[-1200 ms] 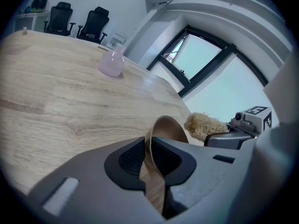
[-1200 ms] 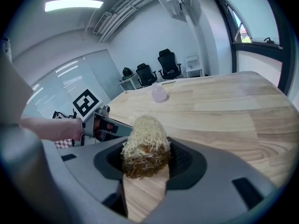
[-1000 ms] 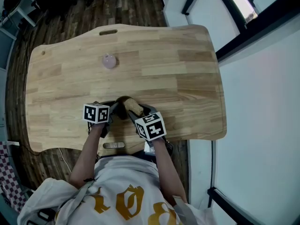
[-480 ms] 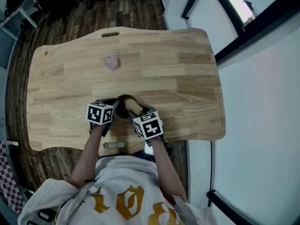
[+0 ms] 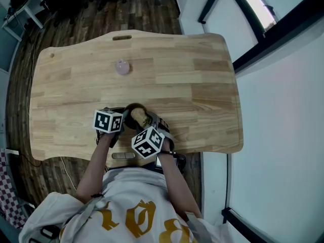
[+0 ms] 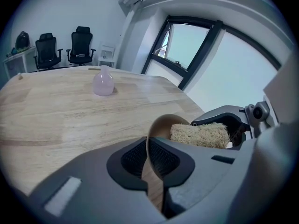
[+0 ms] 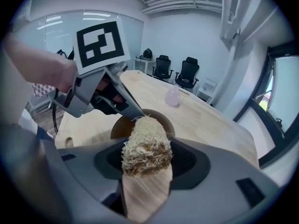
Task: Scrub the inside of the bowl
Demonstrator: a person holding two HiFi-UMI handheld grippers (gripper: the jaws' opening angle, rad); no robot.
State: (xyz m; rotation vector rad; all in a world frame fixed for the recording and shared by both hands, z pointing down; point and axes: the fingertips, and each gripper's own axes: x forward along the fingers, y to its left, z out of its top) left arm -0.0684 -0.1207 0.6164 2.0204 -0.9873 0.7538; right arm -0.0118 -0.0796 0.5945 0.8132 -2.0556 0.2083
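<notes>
A brown bowl (image 5: 133, 106) sits near the table's front edge. In the left gripper view its thin rim (image 6: 150, 139) runs between the two pads. My left gripper (image 5: 123, 117) is closing on that rim, and the pads look pressed against it. A tan fibrous loofah sponge (image 7: 145, 143) sticks out of my right gripper (image 7: 146, 164), which is shut on it. The sponge's tip reaches over the bowl (image 7: 162, 118), and the head view shows the sponge (image 5: 138, 116) inside it. From the left gripper view the sponge (image 6: 200, 135) lies just past the bowl's rim.
A small pink bottle (image 5: 122, 67) stands alone further back on the wooden table (image 5: 192, 80). A slot (image 5: 121, 37) is cut near the table's far edge. The front edge is right under the person's arms. Office chairs (image 6: 65, 50) stand beyond the table.
My right gripper has swung left and turned, so its marker cube sits closer to the left one. The sponge has shifted slightly left in the bowl. The left gripper has stayed at the rim.
</notes>
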